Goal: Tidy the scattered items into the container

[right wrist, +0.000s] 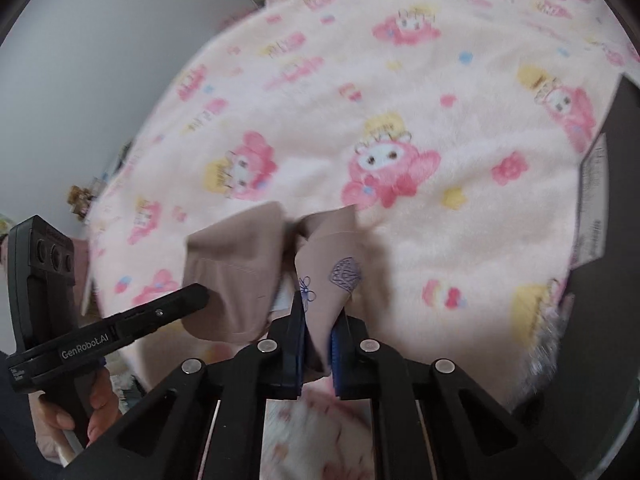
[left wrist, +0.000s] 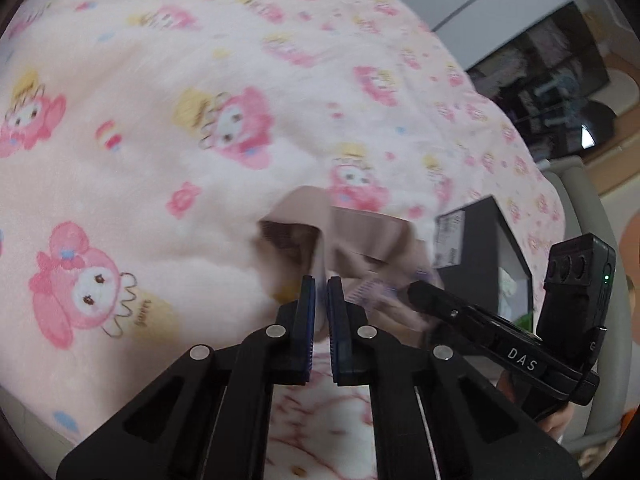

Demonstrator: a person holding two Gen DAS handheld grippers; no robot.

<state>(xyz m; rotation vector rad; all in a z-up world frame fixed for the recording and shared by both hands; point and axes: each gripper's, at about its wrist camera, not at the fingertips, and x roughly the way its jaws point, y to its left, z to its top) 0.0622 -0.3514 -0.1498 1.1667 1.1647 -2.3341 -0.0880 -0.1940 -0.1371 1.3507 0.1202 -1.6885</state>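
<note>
A: Where is the thing they're tidying?

B: The beige-brown folded cloth garment with small purple embroidery (right wrist: 320, 264) hangs above the fluffy pink cartoon-print blanket (right wrist: 420, 92), gripped at both ends. The right gripper (right wrist: 318, 332) is clamped on the embroidered end; the cloth fills the gap between its blue pads.

A: And the left?

B: The left gripper (left wrist: 321, 300) is nearly closed on a thin fold of the same garment (left wrist: 360, 236). Blur softens it, but fabric does run down between the pads.

A: So which way next?

B: The black box-like container with a white label (left wrist: 480, 232) lies at the blanket's right edge, just beyond the garment. In the right wrist view its dark wall (right wrist: 624, 200) sits far right. The garment's long axis spans between the grippers, pointing roughly toward the box, and the right hand is nearer, so I'd judge it should lead the carry rightward.
</note>
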